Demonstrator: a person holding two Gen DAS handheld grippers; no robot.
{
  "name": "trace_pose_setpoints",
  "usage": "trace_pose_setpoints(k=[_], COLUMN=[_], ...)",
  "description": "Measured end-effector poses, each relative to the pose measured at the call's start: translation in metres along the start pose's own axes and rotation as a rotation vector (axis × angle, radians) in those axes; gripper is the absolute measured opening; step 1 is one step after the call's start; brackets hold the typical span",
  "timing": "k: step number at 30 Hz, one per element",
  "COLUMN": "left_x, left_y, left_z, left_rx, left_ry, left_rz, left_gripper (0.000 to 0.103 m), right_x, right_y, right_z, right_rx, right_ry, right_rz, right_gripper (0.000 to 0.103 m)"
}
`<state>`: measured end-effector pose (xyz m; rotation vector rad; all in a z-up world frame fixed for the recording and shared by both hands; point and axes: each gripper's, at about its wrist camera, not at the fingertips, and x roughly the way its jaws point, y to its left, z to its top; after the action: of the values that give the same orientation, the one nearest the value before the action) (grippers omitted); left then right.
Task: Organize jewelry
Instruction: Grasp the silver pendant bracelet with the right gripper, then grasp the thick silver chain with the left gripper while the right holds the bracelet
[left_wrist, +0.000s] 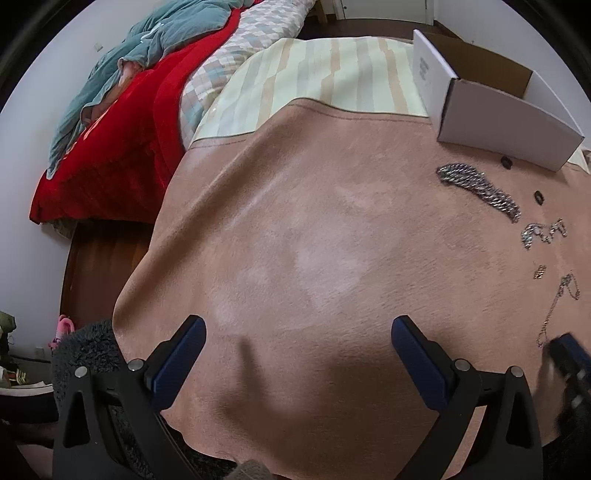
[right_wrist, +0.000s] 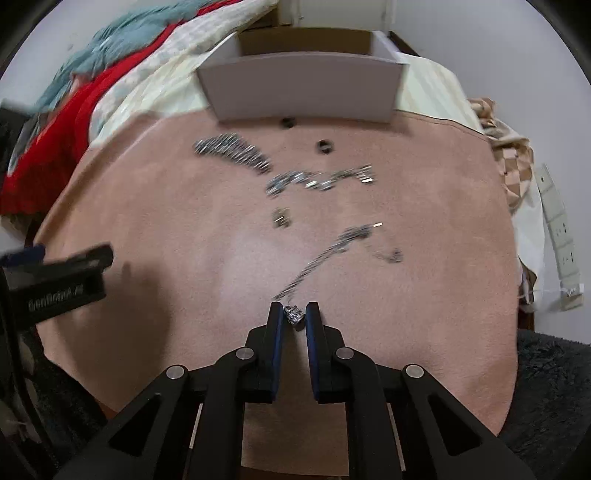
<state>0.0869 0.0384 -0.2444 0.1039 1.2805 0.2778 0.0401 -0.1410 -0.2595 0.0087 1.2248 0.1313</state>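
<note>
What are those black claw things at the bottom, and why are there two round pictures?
They are grippers, two-fingered tongs that a person holds, one in each hand. Each carries a camera looking along its fingers, so you get one round picture per hand. The left gripper is open over bare pink cloth. The right gripper has pinched a small shiny charm at the end of a thin chain. More jewelry lies on the cloth: a thick silver chain, a sparkly bracelet, a small clip-like piece and two dark rings. Behind stands an open white box, probably where the jewelry goes.
</note>
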Motion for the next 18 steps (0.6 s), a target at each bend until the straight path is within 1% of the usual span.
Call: trace_pose_setpoints(k=[3,6,7,8,11,13,15,18], left_x=[-0.005,-0.011,-0.011,-0.007,0.009,0.019,0.026,0.032], left_y=[-0.008,-0.02,-0.024,-0.028,-0.031,-0.032,-0.037,-0.051], left_z=[0.008,0.022,0.029,0.036,0.059,0.072,0.082,0.092], left_rx=[0.004,0.001,-0.006,-0.021,-0.095,-0.132,-0.136,-0.111], left_ry=[-0.012,-0.024,-0.016,0.008,0.072,0.088,0.09,0.093], left_rz=[-0.03,-0.085,-0.126,-0.173,-0.28,-0.303,-0.308,-0.302], left_gripper=[0.103,0.103,0.103,0.103,0.102,0.102,0.101,0.085], right_x=[-0.011,-0.023,-0.025,-0.027,-0.026,-0.025,-0.024,-0.019], right_y=[-0.029,-0.056,-0.065,-0.072,-0.085,-0.089,-0.094,-0.094], right_z=[0.019,0.035,0.042,0.045,0.056,0.062,0.059,0.058], right_rx=[0.074,0.138,0.161,0.177,0.219,0.235,0.244,0.246], right_ry=[-0.029,-0.069,-0.082,-0.09,-0.108,-0.118,-0.121,-0.122], right_rz=[0.012,0.007,0.004,0.004,0.007,0.012,0.02,0.027], right_gripper=[0.012,0.012,0.012,0.012,0.012,0.012,0.012,0.012])
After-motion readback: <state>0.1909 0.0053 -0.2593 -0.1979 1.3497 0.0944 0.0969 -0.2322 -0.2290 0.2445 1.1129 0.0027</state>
